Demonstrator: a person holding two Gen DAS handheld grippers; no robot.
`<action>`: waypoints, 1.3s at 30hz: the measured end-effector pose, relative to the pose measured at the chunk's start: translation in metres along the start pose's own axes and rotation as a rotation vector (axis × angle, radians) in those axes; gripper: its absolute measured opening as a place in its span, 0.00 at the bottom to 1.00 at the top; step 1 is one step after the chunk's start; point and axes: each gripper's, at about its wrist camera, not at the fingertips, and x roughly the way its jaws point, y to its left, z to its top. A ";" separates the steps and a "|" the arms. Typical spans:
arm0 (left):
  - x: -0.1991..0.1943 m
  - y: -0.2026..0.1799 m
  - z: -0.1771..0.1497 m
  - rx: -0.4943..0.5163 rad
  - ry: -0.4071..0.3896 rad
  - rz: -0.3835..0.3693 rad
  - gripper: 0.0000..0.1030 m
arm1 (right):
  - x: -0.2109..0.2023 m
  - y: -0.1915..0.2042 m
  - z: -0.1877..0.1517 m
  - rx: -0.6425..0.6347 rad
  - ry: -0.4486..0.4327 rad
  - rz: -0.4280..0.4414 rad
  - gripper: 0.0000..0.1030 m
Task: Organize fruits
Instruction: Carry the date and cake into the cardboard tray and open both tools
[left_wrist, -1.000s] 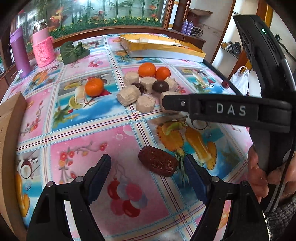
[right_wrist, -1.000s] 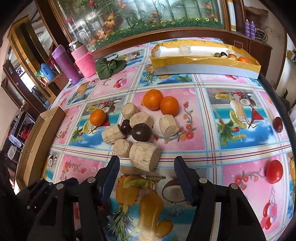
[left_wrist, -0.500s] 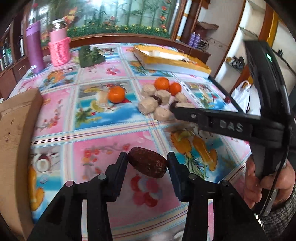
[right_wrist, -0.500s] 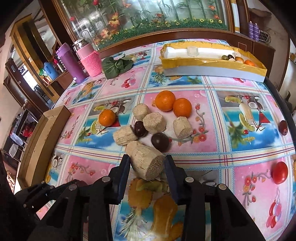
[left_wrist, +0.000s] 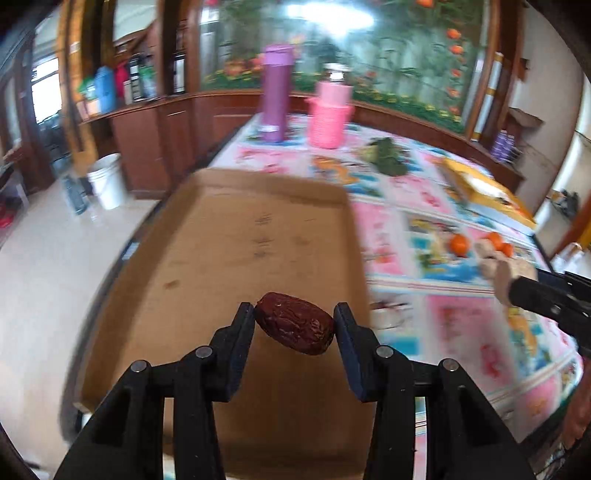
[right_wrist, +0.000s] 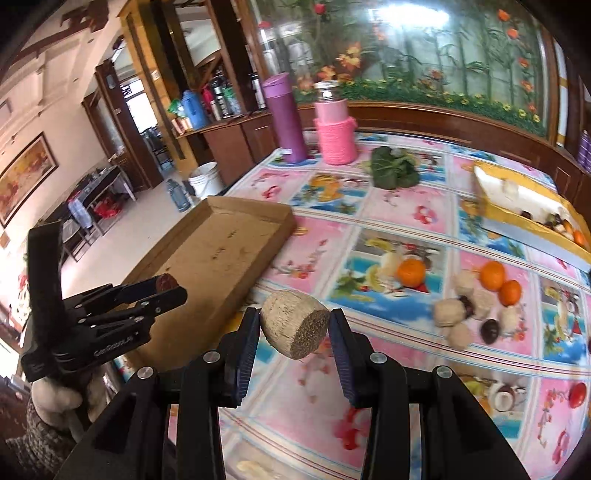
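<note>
left gripper (left_wrist: 294, 321): black, blue pads, silver screws | sleeve (right_wrist: 37, 439): grey knit

the bench (right_wrist: 406, 206) wore a bright fruit-print cloth. on it lay a cardboard tray (right_wrist: 221, 254), oranges (right_wrist: 493, 275), tan chunks (right_wrist: 448, 313), a yellow box (right_wrist: 517, 221) and a purple flask (right_wrist: 286, 122).

A glossy mural of bamboo and flowers (right_wrist: 424, 55) is seen across the upper frame, above dark wood panelling (right_wrist: 443, 122). Wooden cabinets (right_wrist: 236, 144) are noted at upper left. A pale tiled floor (left_wrist: 48, 251) is lit from a doorway (right_wrist: 136, 103). A framed painting (right_wrist: 26, 173) is recorded at far left.
</note>
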 end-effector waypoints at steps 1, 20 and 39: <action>0.001 0.012 -0.002 -0.014 0.006 0.028 0.42 | 0.009 0.015 0.000 -0.022 0.011 0.028 0.41; 0.005 0.081 -0.027 -0.085 0.079 0.172 0.45 | 0.123 0.146 -0.037 -0.245 0.211 0.143 0.41; -0.066 0.046 0.009 -0.233 -0.152 -0.012 0.71 | 0.048 0.096 -0.029 -0.153 0.033 0.123 0.60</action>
